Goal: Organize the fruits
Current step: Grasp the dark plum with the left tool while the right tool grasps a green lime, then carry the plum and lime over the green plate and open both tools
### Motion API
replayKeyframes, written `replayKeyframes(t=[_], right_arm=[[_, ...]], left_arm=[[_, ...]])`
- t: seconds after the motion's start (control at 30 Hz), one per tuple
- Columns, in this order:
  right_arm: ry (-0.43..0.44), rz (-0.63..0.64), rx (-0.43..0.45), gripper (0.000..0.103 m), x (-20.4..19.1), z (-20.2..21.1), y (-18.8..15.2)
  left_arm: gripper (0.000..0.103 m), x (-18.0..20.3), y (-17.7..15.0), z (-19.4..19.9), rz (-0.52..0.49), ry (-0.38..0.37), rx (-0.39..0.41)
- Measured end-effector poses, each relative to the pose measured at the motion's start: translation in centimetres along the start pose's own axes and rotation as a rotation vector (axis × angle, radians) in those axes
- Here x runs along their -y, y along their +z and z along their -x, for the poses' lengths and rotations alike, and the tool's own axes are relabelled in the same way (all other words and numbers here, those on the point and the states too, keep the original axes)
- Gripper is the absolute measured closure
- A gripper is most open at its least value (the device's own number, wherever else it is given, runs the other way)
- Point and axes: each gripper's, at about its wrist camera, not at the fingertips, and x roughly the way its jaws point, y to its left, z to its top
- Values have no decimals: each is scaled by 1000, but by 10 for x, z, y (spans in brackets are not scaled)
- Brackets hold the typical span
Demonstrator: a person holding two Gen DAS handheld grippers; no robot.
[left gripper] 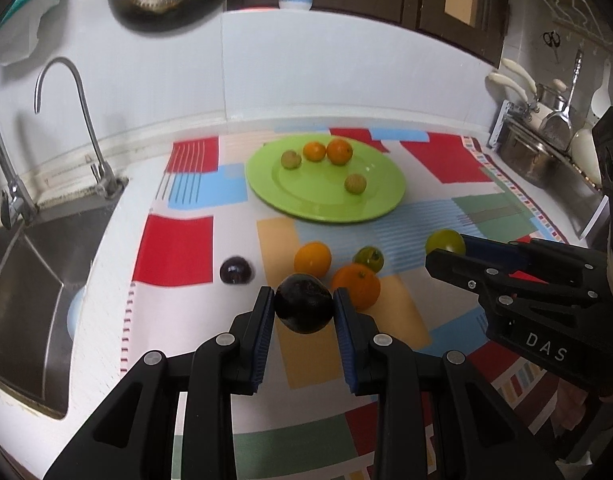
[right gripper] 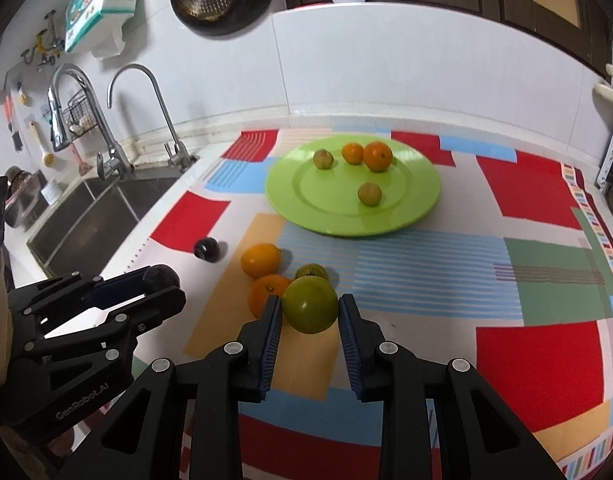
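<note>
On the far left I see the steel sink [right gripper: 94,216] sunk into the table's left edge, with two curved faucets [right gripper: 146,112] behind it. Just inside that edge a small dark plum [right gripper: 205,249] lies alone on the patterned tablecloth [right gripper: 542,184]. My left tongs [left gripper: 304,309] are pinching a second, larger dark plum [left gripper: 304,309], the blue pads [left gripper: 266,332] pressed to both its sides, and it hangs clear of the cloth. Beside it, near the table's front edge, lies a loose cluster: a yellow-orange citrus [right gripper: 260,259], an orange [right gripper: 266,294] touching it, and a small green tomato [right gripper: 312,271] just behind. My right tongs [right gripper: 309,309] are pinching a bigger green tomato [right gripper: 309,309], pads tight against it, held above the orange. Toward the back edge, at about mid-table, sits the green plate [right gripper: 418,196]. On it are two small yellowish-green fruits [right gripper: 323,159] I cannot name for sure, one at the back left and one nearer the middle, and two oranges [right gripper: 377,156] touching each other at the back. At the far right edge I see pots and hanging utensils [left gripper: 562,120].
</note>
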Motion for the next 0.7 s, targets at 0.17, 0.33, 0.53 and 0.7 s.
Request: replayKeyframes(t=[0.17, 0.33, 0.53, 0.7], right_arm=[[-6, 2, 37, 73, -3, 11, 8], [-14, 3, 69, 73, -5, 18, 18], [-31, 6, 111, 73, -2, 18, 35], [-34, -1, 142, 73, 2, 14, 52]], left_arm=[[73, 1, 11, 8, -21, -10, 28], [73, 1, 22, 12, -52, -5, 66], [73, -1, 42, 9, -77, -12, 105], [73, -2, 61, 3, -87, -34, 122]])
